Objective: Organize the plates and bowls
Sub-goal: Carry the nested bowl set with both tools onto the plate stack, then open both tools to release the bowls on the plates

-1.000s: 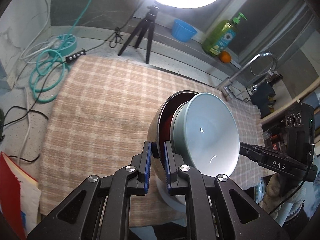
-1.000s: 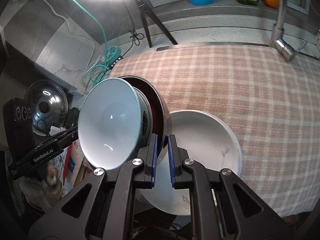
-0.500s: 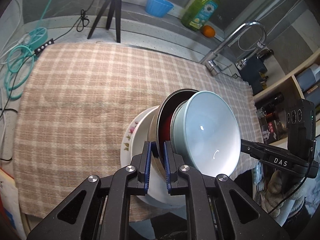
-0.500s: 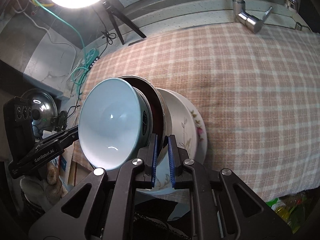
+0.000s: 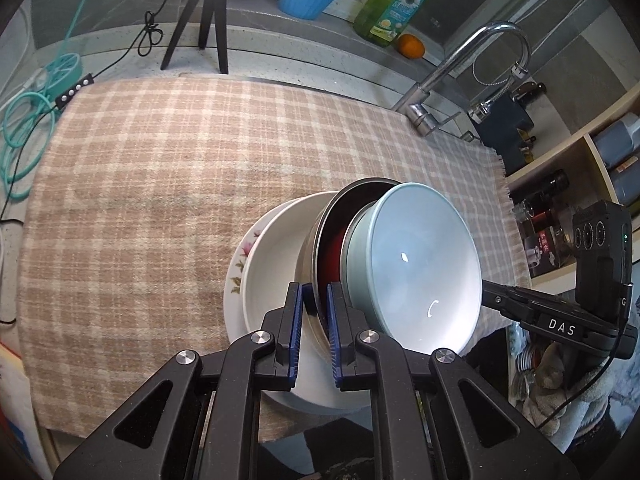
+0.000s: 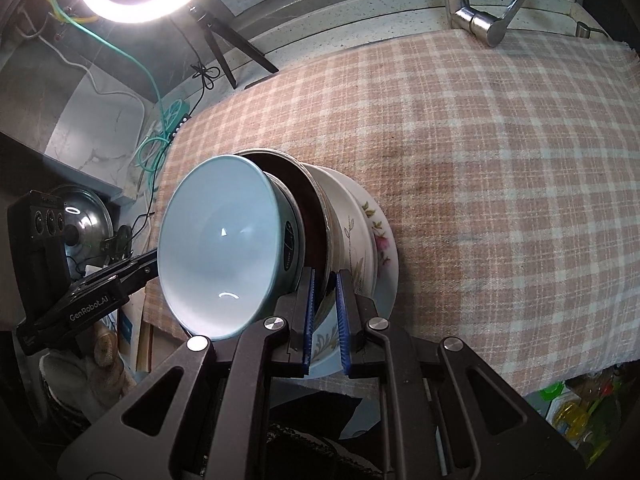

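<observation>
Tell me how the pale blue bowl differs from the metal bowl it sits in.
The pale blue bowl is glossy ceramic; the metal bowl is steel outside, dark red inside. The pale blue bowl is nested inside; the metal bowl surrounds it. Both grippers pinch the metal bowl's rim; neither touches the pale blue bowl. Both tilt together over the white dish.

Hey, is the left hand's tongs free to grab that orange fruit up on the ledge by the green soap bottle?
Probably not now: the left tongs are shut on the steel bowl's rim, sharing its load with the right tongs. The small orange fruit lies far beyond the checked cloth.
</observation>
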A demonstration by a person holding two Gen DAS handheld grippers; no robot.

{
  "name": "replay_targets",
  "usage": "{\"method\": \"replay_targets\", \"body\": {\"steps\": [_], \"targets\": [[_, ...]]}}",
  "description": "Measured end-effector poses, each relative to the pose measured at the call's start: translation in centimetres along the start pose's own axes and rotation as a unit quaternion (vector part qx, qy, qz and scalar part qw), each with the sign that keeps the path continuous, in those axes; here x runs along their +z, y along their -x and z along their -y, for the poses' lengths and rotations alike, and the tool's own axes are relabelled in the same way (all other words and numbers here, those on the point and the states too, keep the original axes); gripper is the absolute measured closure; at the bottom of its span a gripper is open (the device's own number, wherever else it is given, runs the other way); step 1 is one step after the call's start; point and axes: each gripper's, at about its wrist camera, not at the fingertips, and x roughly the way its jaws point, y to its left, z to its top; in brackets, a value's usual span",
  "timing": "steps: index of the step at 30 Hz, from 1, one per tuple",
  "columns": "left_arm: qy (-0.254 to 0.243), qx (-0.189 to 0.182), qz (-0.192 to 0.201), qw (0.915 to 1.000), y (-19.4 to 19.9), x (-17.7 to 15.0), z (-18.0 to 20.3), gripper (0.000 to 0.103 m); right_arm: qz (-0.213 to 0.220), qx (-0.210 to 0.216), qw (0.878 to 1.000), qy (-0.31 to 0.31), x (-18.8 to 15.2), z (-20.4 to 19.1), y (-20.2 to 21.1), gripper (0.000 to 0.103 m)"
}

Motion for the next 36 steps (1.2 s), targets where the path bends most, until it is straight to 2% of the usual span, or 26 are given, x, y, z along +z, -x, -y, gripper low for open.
{"method": "replay_targets", "body": {"steps": [16,25,31,34,36], "targets": [[0.002,0.01,-0.008,0.9999,-0.1,-0.3,-0.3,0.094,-0.002,0.0,1.0,0.017,-0.2,-0.7,-0.1,0.09],[-0.012,0.029,0.004,0.9995,0.5,-0.3,0.2,0.092,0.005,-0.013,1.0,0.028,-0.4,-1.0,-0.1,0.09],[-0.021,0.036,0.011,0.9991,1.0,-0.4,0.5,0.091,0.011,-0.015,0.999,0.026,-0.6,-0.7,0.2,0.079],[-0.022,0.039,0.014,0.9989,1.1,-0.5,0.5,0.091,0.019,-0.019,0.999,0.029,-0.8,-0.6,0.7,0.076],[-0.022,0.041,0.016,0.9988,1.3,-0.5,0.6,0.084,0.024,-0.022,0.999,0.03,-0.9,-0.6,1.0,0.075]]}}
